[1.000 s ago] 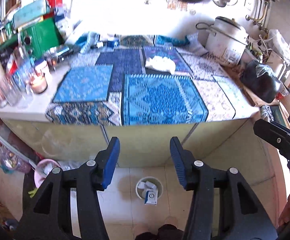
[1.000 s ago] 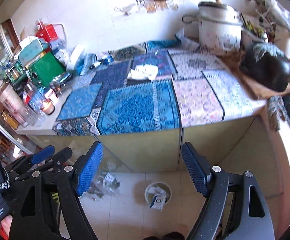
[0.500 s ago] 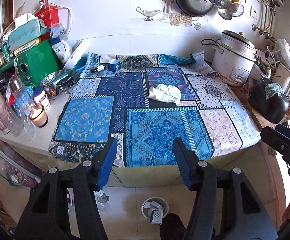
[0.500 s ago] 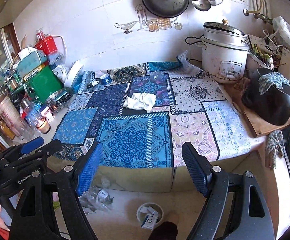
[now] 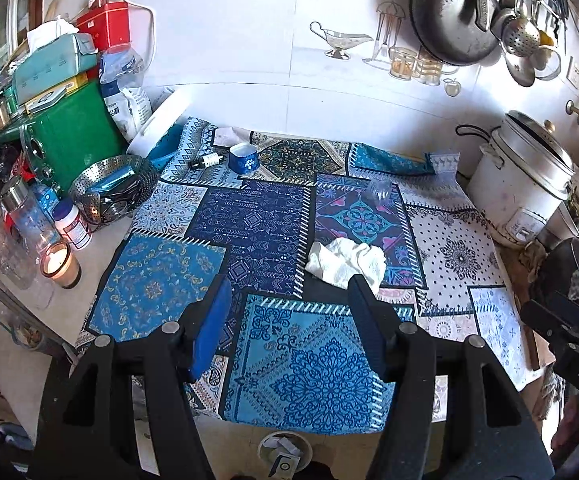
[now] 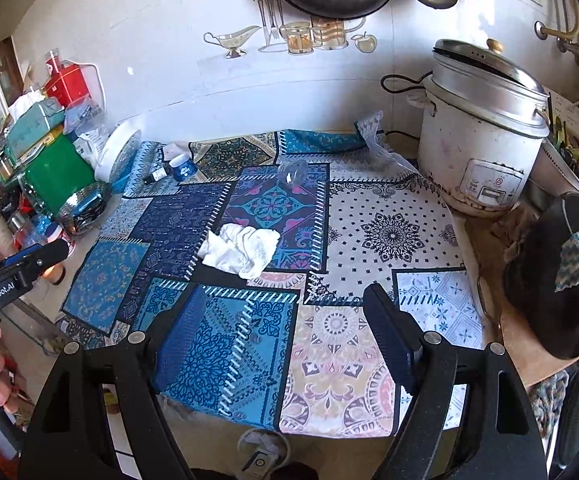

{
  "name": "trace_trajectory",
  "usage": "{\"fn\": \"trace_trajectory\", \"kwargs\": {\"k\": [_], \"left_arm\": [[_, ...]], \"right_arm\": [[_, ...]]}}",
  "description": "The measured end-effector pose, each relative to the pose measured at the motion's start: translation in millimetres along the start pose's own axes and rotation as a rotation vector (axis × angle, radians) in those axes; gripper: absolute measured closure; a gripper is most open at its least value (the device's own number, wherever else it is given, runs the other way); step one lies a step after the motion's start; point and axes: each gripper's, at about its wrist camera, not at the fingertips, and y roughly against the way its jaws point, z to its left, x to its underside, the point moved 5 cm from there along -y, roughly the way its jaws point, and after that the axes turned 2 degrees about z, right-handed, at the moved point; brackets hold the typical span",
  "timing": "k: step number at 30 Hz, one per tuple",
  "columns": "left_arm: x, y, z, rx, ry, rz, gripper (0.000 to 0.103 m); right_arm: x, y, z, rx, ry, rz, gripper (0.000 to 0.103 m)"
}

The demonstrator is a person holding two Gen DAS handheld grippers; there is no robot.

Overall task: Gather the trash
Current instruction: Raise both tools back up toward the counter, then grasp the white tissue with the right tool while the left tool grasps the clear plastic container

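Crumpled white tissue [image 5: 345, 261] lying near the middle of the patchwork cloth [image 5: 301, 352], untouched, well short of both grippers. Farther back on the same cloth: a clear plastic cup on its side [image 6: 294, 172], a blue tub [image 5: 243, 159] and a small dark bottle [image 5: 205, 160] just beside it, all apparently waiting too, though hard to say which count as trash.

Down on the floor, below the counter edge, a small white bin [image 5: 283, 454] with a few boxes or papers already inside; so, by the look of it, some collecting done and the counter items left.

Left gripper [image 5: 289, 332] hovering above the near cloth edge, fingers apart and opening wider, nothing between them; tissue just ahead of the right-hand fingertip. Right gripper [image 6: 285, 332] spread wide, likewise empty, aimed over the pale floral patch beside the tissue.

Nothing grasped yet. Likely next: reach to the tissue, pinch, carry to the bin.
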Motion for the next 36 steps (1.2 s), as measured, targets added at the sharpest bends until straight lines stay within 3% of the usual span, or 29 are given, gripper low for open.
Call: {"fn": "trace_trajectory", "kwargs": {"k": [6, 12, 17, 24, 30, 31, 33, 36], "left_arm": [[-48.4, -27.4, 18.6, -0.026, 0.018, -0.034, 0.037], [-95.4, -70.2, 48.2, -0.005, 0.003, -0.054, 0.033], [-131.2, -126.4, 70.1, 0.027, -0.054, -0.006, 0.033], [-161.5, -210.4, 94.3, 0.007, -0.074, 0.052, 0.033], [-173.9, -282.7, 104.8, 0.049, -0.039, 0.126, 0.033], [-176.6, -293.3, 106.0, 0.055, -0.033, 0.133, 0.033], [-183.8, -314.1, 108.4, 0.062, -0.025, 0.142, 0.033], [-193.5, -342.0, 108.7, 0.081, -0.014, 0.157, 0.033]], "right_arm": [[-17.1, -40.3, 0.5, -0.028, -0.041, 0.047, 0.025], [-37.0, -95.2, 19.3, -0.016, -0.074, 0.092, 0.025], [-47.3, -159.4, 41.4, 0.013, -0.161, 0.174, 0.025], [-47.9, -247.8, 46.9, 0.071, -0.298, 0.299, 0.025], [-35.2, -266.8, 57.4, 0.151, -0.286, 0.339, 0.025], [-35.9, -267.1, 60.7, 0.164, -0.253, 0.332, 0.029], [-36.2, -267.5, 67.0, 0.202, -0.184, 0.325, 0.047], [-38.3, -267.6, 70.8, 0.213, -0.144, 0.313, 0.056]]}}
